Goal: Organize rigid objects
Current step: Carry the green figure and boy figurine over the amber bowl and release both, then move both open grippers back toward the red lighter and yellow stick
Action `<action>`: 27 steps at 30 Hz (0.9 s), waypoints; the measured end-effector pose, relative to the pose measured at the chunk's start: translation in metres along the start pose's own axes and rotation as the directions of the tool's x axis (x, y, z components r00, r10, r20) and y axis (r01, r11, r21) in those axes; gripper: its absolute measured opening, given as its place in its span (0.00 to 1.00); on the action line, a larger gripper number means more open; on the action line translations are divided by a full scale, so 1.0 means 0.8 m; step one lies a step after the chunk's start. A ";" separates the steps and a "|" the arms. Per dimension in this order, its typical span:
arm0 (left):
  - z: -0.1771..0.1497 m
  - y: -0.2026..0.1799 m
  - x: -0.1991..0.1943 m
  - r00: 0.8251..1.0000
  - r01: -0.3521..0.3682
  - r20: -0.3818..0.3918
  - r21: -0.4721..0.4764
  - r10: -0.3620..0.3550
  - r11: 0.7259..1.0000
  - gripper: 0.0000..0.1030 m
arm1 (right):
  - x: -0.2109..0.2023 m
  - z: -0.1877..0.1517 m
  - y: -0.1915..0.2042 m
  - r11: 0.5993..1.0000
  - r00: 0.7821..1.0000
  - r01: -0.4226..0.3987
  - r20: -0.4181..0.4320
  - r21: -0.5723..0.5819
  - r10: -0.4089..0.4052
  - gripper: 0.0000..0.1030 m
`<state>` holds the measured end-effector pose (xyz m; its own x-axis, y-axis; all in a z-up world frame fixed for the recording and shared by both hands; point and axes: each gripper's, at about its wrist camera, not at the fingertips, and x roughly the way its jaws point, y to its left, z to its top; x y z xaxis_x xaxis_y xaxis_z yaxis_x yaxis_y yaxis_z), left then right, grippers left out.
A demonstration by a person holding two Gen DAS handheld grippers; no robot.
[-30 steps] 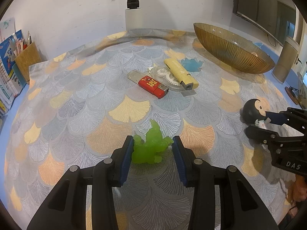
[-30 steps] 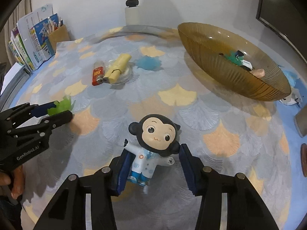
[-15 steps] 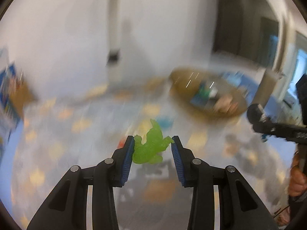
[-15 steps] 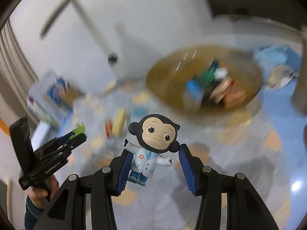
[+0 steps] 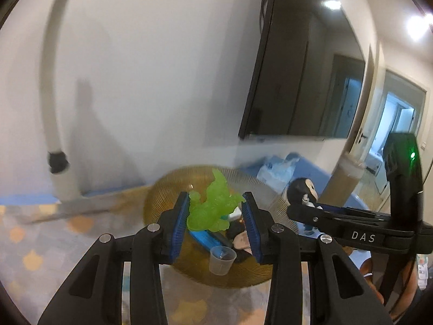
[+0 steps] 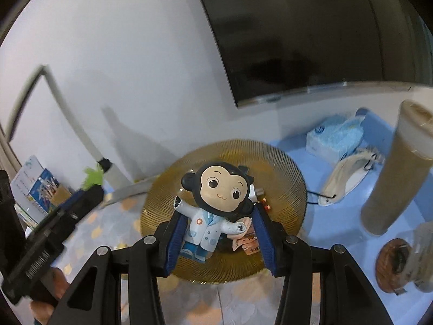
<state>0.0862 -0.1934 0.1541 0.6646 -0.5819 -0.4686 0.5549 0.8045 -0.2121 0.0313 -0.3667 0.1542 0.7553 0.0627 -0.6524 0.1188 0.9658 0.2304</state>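
My left gripper [image 5: 215,223] is shut on a translucent green toy figure [image 5: 212,205] and holds it in the air above the amber glass bowl [image 5: 162,189]. My right gripper [image 6: 217,239] is shut on a monkey figurine in a white coat [image 6: 216,197] and holds it above the same bowl [image 6: 286,168]. The bowl holds several small items, among them a clear plastic cup [image 5: 222,258] and a blue object [image 5: 205,239]. Each gripper shows in the other's view: the right one [image 5: 305,203] at the right, the left one [image 6: 92,180] at the left.
The patterned tablecloth [image 5: 40,243] lies under the bowl. A tall beige cylinder [image 6: 397,168], a blue tissue pack [image 6: 338,135], a white pouch [image 6: 349,176] and a brown disc [image 6: 392,265] stand right of the bowl. Books [image 6: 38,187] stand at the left. A wall screen [image 6: 311,32] hangs behind.
Both grippers have lifted off the table with their toys and swung over to the amber bowl. Both stay shut on what they hold.
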 end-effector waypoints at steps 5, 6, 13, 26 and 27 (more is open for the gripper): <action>-0.025 -0.001 0.028 0.996 -0.069 -0.053 0.015 0.070 0.998 0.94 | 0.038 -0.005 -0.016 1.000 0.995 0.006 -0.096 0.014 -0.004 0.55; -0.029 0.001 0.020 0.996 -0.080 -0.046 0.031 0.081 0.996 0.94 | 0.038 -0.007 -0.022 1.000 0.996 0.009 -0.094 0.021 -0.007 0.55; -0.045 0.040 -0.055 0.990 -0.134 -0.047 -0.056 0.132 0.989 0.94 | -0.003 -0.023 -0.033 0.997 0.997 -0.048 -0.053 0.065 0.051 0.60; -0.152 0.131 -0.185 0.916 -0.380 -0.156 -0.034 0.370 0.925 0.96 | 0.005 -0.128 0.134 0.963 0.973 -0.148 -0.208 -0.226 0.101 0.62; -0.163 0.145 -0.185 0.900 -0.406 -0.186 -0.036 0.393 0.913 0.96 | 0.020 -0.142 0.146 0.957 0.969 -0.134 -0.238 -0.257 0.071 0.62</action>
<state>-0.0130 0.0016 0.0873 0.7235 -0.1855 -0.6650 0.2184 0.9753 -0.0344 -0.0158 -0.2245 0.0889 0.5864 0.1895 -0.7876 -0.1531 0.9807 0.1219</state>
